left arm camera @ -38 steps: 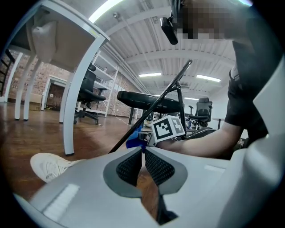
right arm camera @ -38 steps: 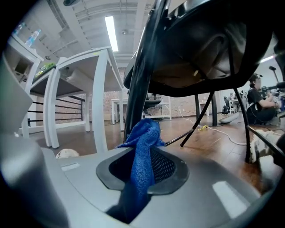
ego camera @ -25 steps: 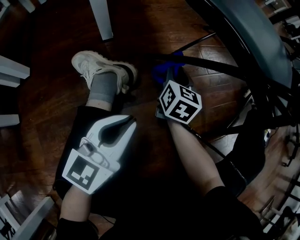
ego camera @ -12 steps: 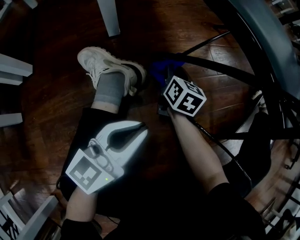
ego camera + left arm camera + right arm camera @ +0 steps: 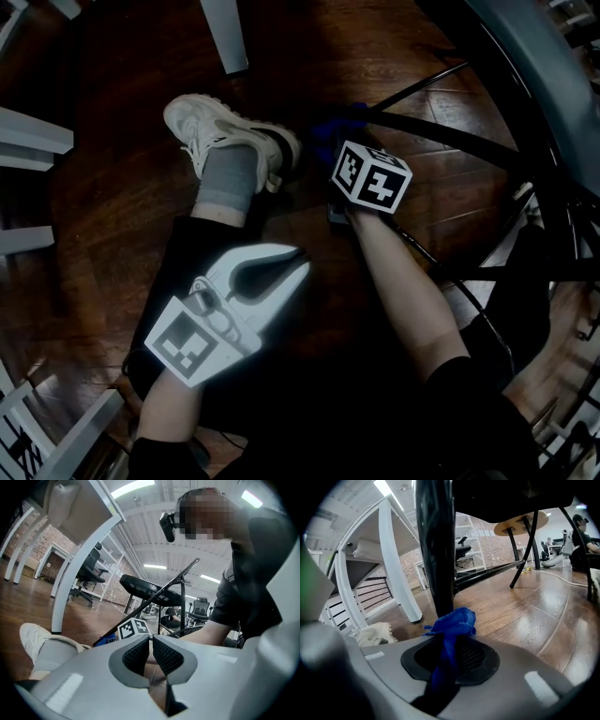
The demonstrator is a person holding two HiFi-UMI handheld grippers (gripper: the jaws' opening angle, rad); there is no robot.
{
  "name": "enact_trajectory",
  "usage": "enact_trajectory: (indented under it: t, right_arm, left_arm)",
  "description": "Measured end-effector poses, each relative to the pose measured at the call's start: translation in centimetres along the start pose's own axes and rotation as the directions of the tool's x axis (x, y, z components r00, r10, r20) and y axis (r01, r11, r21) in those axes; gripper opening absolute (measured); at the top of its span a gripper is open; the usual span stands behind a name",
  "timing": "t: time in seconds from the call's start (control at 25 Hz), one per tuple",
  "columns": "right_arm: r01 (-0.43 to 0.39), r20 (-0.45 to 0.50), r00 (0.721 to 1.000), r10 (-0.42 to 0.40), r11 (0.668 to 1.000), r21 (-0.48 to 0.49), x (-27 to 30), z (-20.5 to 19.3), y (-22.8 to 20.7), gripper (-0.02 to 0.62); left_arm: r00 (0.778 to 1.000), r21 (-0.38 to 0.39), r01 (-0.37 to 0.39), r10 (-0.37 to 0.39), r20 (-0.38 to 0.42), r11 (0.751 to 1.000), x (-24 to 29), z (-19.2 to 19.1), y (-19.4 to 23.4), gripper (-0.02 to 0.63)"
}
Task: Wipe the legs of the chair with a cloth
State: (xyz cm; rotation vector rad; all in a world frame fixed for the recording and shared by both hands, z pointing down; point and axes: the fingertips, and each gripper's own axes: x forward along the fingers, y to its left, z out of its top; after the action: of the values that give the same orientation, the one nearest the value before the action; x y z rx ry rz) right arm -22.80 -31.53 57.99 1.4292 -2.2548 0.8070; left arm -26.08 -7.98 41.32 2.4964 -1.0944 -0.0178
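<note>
Far left: white furniture rails (image 5: 28, 131) stand along the edge of the dark wooden floor (image 5: 112, 197).
Upper left: a white post (image 5: 225, 33) rises from the floor, near the person's foot.
Foot: a pale sneaker (image 5: 220, 131) with a grey sock (image 5: 228, 178) rests flat on the floor, just left of the cloth.
Left gripper: the left gripper (image 5: 295, 262) lies over the person's dark trouser leg, pointing toward the upper right. In the left gripper view its ribbed pads (image 5: 140, 656) are nearly together with nothing between them (image 5: 151, 641).
Cloth: the blue cloth (image 5: 452, 625) is bunched right in front of the lower chair leg; whether it touches I cannot tell. In the head view it shows beside the marker cube (image 5: 339, 127).
Right gripper: the right gripper (image 5: 452, 658) is clamped on the cloth, aimed low at the leg; its cube (image 5: 372, 178) hides the jaws from above.
Chair leg: a black tube (image 5: 436, 550) (image 5: 441, 127) slants to the floor.
Far right: the grey chair seat (image 5: 534, 75) curves above it.
</note>
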Motion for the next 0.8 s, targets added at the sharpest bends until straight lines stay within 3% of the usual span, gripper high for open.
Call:
enact_trajectory:
  t: [0.36, 0.6, 0.8]
  right_arm:
    - [-0.028, -0.104, 0.994, 0.020, 0.997, -0.075, 0.3, -0.9, -0.3, 0.103]
    - [-0.078, -0.069, 0.995, 0.066, 0.981, -0.176, -5.3, -1.1, 0.6, 0.103]
    - [-0.107, 0.037, 0.992, 0.122, 0.956, -0.272, -11.8, 0.4, 1.0, 0.103]
  left_arm:
    - [1.000, -0.013, 0.009, -0.008, 0.025, 1.000, 0.3, 0.6, -0.1, 0.025]
    - [0.999, 0.028, 0.017, -0.018, 0.034, 0.999, 0.4, 1.3, -0.9, 0.025]
    - [1.000, 0.130, -0.031, 0.031, 0.003, 0.991, 1.2, 1.7, -1.3, 0.025]
